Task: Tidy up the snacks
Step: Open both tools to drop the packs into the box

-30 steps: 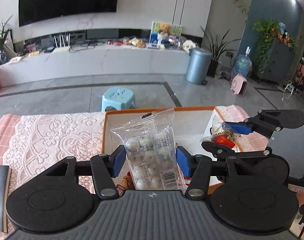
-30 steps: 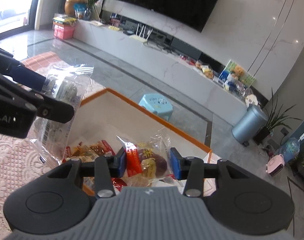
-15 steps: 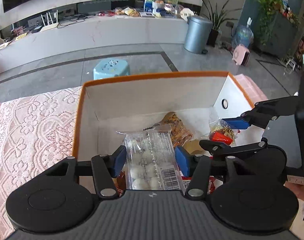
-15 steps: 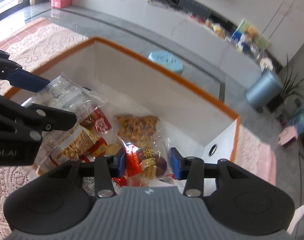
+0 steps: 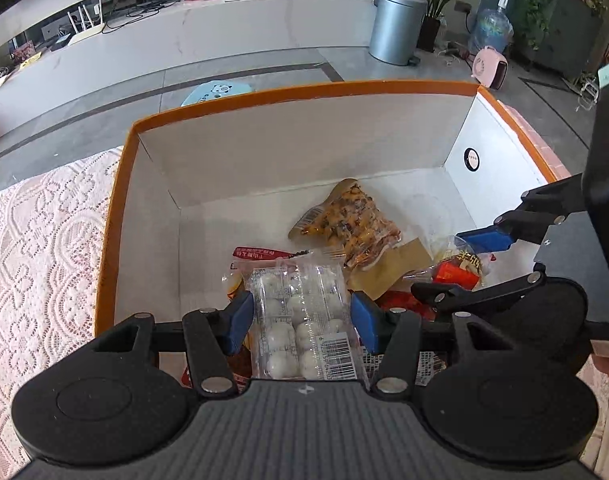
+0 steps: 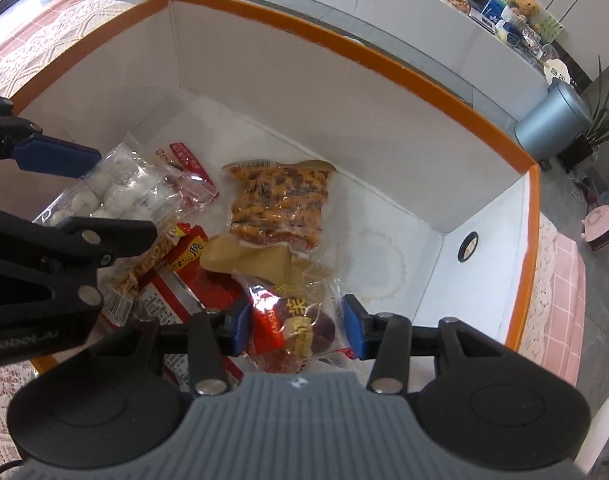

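Fingers [image 5: 300,320] grip egg pack [image 5: 304,320] — now lowered into box [image 5: 304,92]; right fingers [image 6: 296,326] opening.

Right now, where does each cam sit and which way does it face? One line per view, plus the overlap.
Left wrist: on the left gripper, angled steeply down into the orange-rimmed box; its own fingers flank the clear pack of white balls; the right gripper enters from the picture's right.
Right wrist: on the right gripper, also angled down into the box; jaws opening around the red and yellow snack packet; the left gripper shows at the picture's left.
Shared: box, both packs, the orange crunchy snack bag, grey bin.
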A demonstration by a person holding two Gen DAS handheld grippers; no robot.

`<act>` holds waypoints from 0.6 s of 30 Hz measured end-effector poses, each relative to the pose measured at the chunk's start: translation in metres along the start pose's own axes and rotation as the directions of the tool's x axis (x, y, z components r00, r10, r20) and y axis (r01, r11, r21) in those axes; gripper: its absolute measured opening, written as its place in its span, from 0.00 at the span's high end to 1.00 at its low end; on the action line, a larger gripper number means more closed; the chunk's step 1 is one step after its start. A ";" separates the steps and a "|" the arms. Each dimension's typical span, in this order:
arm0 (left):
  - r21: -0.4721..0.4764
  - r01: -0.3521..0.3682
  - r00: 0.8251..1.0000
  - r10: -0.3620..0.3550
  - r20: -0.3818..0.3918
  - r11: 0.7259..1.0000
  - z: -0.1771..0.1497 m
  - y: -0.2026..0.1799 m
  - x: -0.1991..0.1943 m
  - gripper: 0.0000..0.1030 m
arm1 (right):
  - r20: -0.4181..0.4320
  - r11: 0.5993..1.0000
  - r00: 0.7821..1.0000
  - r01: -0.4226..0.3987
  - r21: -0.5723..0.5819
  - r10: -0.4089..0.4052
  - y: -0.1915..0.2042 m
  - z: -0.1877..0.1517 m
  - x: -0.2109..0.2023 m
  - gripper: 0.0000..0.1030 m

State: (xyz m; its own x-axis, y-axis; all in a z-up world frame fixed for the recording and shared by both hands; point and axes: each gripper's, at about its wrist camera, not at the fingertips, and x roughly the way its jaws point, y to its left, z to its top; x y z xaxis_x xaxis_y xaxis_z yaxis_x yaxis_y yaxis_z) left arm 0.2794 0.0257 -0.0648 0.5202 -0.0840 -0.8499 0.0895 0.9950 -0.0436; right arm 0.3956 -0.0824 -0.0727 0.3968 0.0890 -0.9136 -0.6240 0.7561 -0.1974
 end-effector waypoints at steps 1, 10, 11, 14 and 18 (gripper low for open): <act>0.003 -0.004 1.000 0.004 -0.002 1.000 0.001 -0.001 0.000 0.40 | -0.002 1.000 1.000 0.001 -0.005 -0.001 0.000 0.001 -0.001 0.55; -0.007 -0.014 1.000 0.014 0.011 1.000 0.000 0.000 -0.010 0.31 | -0.023 1.000 1.000 0.015 -0.021 -0.016 0.004 0.001 -0.006 0.49; -0.006 -0.014 1.000 0.014 0.019 1.000 0.000 -0.001 -0.012 0.31 | -0.025 1.000 1.000 0.019 -0.023 -0.019 0.005 0.001 -0.007 0.48; -0.010 -0.016 0.999 0.017 0.042 1.000 0.000 0.001 -0.023 0.24 | -0.030 0.999 0.999 0.030 -0.020 -0.031 0.004 0.002 -0.010 0.45; -0.024 -0.010 0.997 0.011 0.071 1.000 -0.002 0.003 -0.040 0.18 | -0.034 0.999 0.999 0.032 -0.006 -0.033 0.002 0.004 -0.019 0.35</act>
State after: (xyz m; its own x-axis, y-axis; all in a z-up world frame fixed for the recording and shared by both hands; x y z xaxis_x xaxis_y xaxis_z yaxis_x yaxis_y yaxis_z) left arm 0.2573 0.0321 -0.0317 0.5802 -0.0765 -0.8109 0.0645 0.9968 -0.0478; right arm 0.3898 -0.0804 -0.0542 0.3936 0.0419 -0.9183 -0.6151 0.7543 -0.2293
